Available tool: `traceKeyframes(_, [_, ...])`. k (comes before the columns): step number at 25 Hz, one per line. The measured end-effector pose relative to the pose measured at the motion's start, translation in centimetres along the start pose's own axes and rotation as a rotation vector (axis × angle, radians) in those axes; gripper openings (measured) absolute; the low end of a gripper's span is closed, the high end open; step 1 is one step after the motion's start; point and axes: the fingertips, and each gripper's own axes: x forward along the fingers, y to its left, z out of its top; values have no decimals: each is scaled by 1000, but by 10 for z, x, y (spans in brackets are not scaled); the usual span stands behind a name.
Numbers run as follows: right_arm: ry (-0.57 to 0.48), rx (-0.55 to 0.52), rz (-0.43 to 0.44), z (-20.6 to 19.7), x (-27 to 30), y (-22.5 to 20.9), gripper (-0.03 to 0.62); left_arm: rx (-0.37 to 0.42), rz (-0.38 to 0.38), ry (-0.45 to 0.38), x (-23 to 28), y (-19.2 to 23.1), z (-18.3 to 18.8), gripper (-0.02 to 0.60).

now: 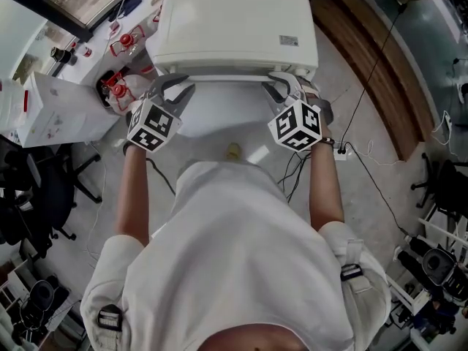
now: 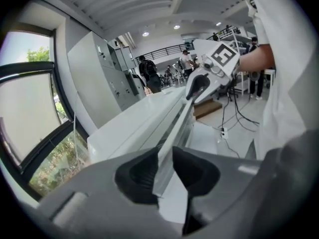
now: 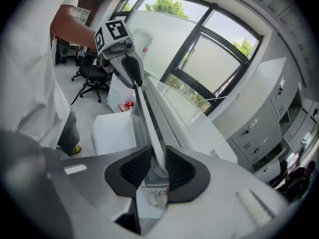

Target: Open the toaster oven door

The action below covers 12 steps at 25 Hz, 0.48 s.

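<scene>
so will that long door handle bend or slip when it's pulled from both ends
The handle runs straight between the left gripper and right gripper, so it's probably stiff. Its smooth white finish may slide in the pads. Pulled at both ends, it likely moves evenly without twisting.

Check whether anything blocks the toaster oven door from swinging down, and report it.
Nothing visible blocks it. The left gripper and right gripper both clamp the door handle, and the space under the toaster oven door looks free. Only your own torso stands close in front.
</scene>
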Motion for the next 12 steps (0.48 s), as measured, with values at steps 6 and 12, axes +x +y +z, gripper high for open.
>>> traceKeyframes(6, [33,-9,103,-3,3,3,76,91,-35,75,6,-2,-2,87])
traceKeyframes(12, [102,-82,176,-4,11,6,84,133,-60,123,11,0,-3,92])
